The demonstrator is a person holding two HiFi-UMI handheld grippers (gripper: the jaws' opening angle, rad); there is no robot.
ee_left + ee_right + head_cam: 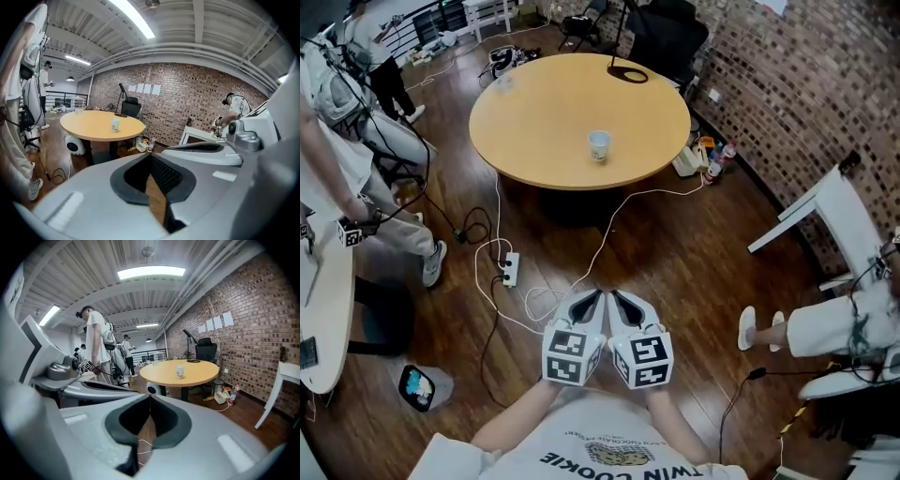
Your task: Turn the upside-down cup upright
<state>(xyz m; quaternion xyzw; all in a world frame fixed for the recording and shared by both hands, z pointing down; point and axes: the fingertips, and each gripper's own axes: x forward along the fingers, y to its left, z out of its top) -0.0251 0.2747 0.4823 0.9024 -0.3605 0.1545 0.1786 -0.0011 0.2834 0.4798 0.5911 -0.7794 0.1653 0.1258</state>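
Note:
A small white cup with a bluish print stands alone on the round wooden table, far ahead of me. It is too small to tell which end is up. It also shows in the left gripper view as the cup and in the right gripper view as the cup. My left gripper and right gripper are side by side close to my body, over the floor, well short of the table. Both are shut with nothing between the jaws, as the left gripper and right gripper show in their own views.
White cables and a power strip lie on the wooden floor between me and the table. People stand at the left; a seated person's legs are at the right. A black stand base sits on the table's far edge. Bottles stand by the brick wall.

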